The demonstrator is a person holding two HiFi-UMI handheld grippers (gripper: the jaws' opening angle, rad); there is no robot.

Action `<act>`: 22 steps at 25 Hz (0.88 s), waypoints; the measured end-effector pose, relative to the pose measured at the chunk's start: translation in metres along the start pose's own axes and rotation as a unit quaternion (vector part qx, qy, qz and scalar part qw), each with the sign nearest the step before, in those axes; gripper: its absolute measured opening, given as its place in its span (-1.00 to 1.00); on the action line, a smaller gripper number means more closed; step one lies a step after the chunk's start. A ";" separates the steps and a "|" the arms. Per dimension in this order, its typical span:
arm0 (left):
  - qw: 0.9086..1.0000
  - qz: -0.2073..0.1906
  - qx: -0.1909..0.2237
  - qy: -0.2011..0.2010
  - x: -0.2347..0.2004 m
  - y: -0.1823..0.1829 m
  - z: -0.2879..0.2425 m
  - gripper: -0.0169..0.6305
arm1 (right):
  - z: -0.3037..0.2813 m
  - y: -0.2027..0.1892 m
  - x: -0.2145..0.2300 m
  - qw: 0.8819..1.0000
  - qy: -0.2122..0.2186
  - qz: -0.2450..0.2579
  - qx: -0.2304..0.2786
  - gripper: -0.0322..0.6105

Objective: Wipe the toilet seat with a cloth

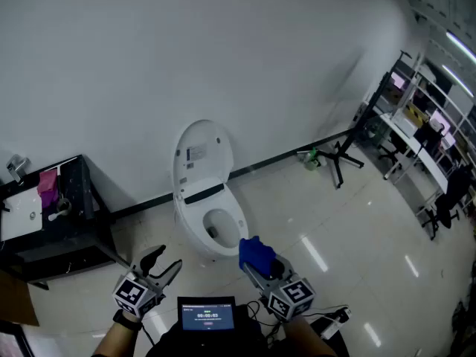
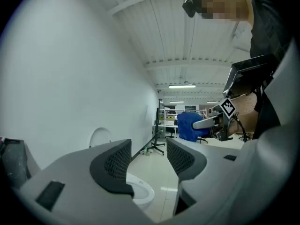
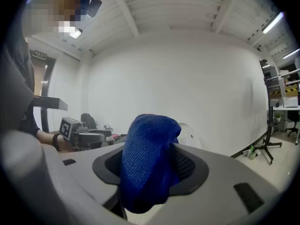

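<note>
A white toilet (image 1: pixel 211 218) stands against the wall with its lid (image 1: pixel 201 155) raised and its seat (image 1: pixel 236 218) down around the bowl. My right gripper (image 1: pixel 256 262) is shut on a blue cloth (image 1: pixel 256 252), held just in front of the bowl and to its right. In the right gripper view the blue cloth (image 3: pixel 149 161) bulges up between the jaws. My left gripper (image 1: pixel 162 262) is open with nothing in it, in front of the toilet to the left. The left gripper view shows the toilet bowl (image 2: pixel 140 193) below the jaws and the cloth (image 2: pixel 190 127) at the right.
A black cabinet (image 1: pixel 63 225) with a white sink (image 1: pixel 22 216) and a pink item stands left of the toilet. A tripod stand (image 1: pixel 338 155) and a green bottle (image 1: pixel 311 157) are by the wall at right. Desks and chairs (image 1: pixel 424 155) fill the far right. A small screen (image 1: pixel 207 316) sits at my chest.
</note>
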State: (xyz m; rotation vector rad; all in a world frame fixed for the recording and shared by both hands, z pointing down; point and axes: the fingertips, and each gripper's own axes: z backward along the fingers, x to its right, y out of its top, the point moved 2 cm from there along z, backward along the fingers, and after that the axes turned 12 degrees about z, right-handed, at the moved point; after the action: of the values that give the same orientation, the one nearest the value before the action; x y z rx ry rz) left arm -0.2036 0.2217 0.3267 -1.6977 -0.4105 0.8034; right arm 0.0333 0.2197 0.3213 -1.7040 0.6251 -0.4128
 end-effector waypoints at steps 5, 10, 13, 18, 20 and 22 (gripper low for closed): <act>1.000 -0.012 -0.004 -0.007 -0.012 -0.008 -0.004 -0.21 | -0.011 -0.001 0.008 1.000 -0.004 0.011 -0.017 -0.12; 1.000 -0.007 -0.013 -0.002 -0.027 -0.015 -0.012 -0.22 | -0.036 -0.012 0.026 0.999 -0.006 0.020 -0.042 -0.12; 1.000 0.005 -0.023 0.003 -0.038 -0.020 -0.025 -0.22 | -0.056 -0.025 0.043 0.998 -0.006 0.028 -0.062 -0.12; 0.998 -0.007 -0.061 0.007 -0.068 -0.039 -0.067 -0.21 | -0.106 -0.061 0.080 0.992 0.008 0.061 -0.108 -0.12; 0.997 -0.007 -0.071 0.008 -0.078 -0.043 -0.089 -0.21 | -0.132 -0.081 0.097 0.990 0.024 0.072 -0.118 -0.12; 0.997 -0.002 -0.081 0.008 -0.087 -0.048 -0.112 -0.21 | -0.158 -0.105 0.117 0.986 0.035 0.080 -0.139 -0.12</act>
State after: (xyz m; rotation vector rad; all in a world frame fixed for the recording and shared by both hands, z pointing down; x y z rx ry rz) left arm -0.1798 0.1000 0.4103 -1.8514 -0.4788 0.7701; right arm 0.0526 0.0396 0.4513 -1.8925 0.8986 -0.2808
